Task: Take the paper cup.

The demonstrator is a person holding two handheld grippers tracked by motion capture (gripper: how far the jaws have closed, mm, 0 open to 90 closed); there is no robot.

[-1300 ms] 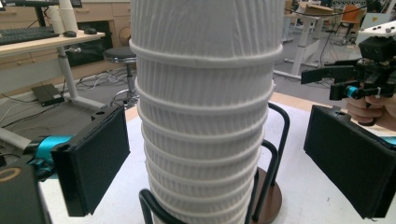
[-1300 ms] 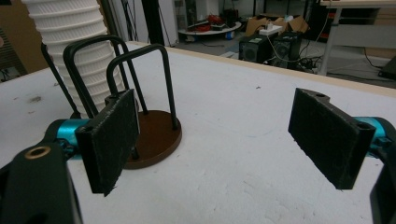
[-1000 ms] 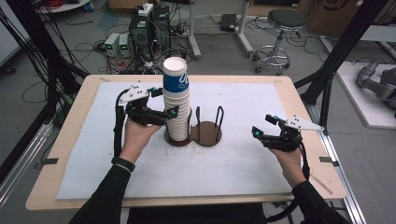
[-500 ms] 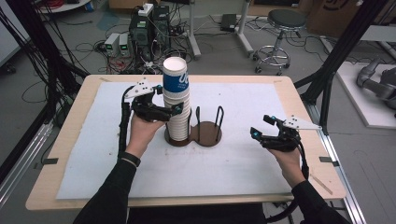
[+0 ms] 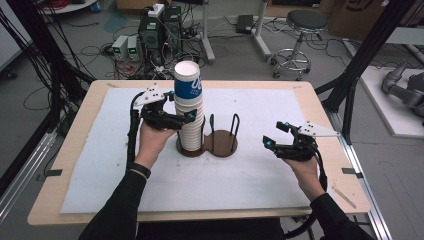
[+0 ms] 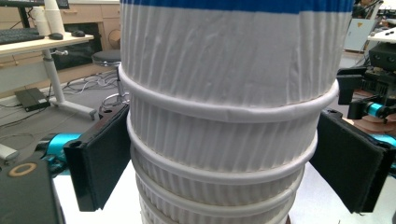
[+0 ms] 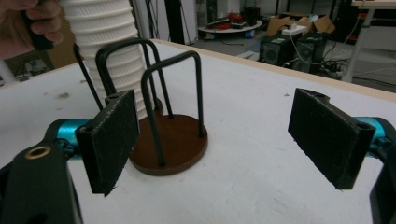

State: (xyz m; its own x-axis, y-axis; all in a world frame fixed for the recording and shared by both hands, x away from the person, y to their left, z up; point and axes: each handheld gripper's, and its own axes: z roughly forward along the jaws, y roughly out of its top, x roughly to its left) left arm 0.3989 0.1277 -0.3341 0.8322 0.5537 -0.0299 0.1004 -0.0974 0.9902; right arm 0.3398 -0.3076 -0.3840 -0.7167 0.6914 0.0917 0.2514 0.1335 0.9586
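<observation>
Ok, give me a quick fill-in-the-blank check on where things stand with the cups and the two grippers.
The left gripper has its jaws on either side of the stack of ____ cups.
The top cup carries a ____ band.
The stack stands in the holder's ____ bay.
Nothing lies between the ____ gripper's jaws.

Missing words: paper; blue; left; right

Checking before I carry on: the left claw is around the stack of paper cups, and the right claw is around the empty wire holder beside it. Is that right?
Not quite. The left claw is around the stack of paper cups, but the right claw is open over the bare table, apart from the empty wire holder. The high view shows it.
</observation>
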